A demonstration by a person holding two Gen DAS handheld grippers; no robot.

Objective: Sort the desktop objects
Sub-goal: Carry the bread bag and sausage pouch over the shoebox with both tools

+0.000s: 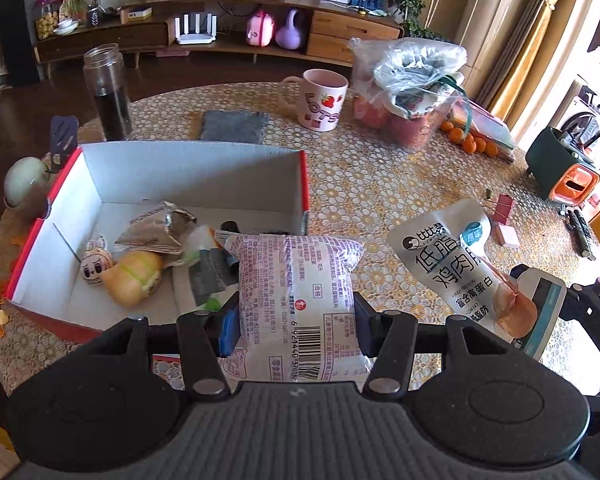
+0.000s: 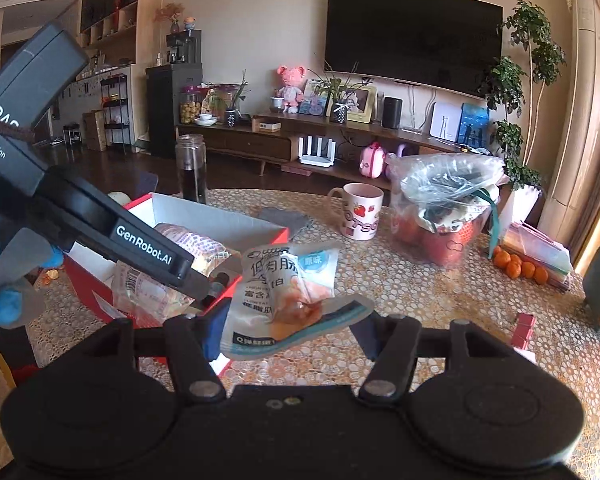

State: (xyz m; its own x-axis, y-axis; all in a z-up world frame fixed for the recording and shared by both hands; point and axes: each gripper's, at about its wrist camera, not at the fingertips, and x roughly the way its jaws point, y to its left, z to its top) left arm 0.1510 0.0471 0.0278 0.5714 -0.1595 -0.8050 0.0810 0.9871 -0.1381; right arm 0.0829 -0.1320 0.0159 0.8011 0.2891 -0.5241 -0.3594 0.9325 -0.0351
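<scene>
Snacks are up off the table in both grippers, each near the red-and-white box that sits on the lace-covered round table. The left gripper pinches a purple-printed white snack packet between its blue pads, the packet hanging over the box's near right corner. The right gripper holds a white chicken-sausage pouch just right of the box; its left pad presses the pouch's edge, though the far pad's contact is hard to make out. Inside the box lie a silver foil wrapper, a yellowish bun-like toy and a small cartoon-face charm. Beyond the box stand a dark glass jar, a grey cloth and a pink strawberry mug.
</scene>
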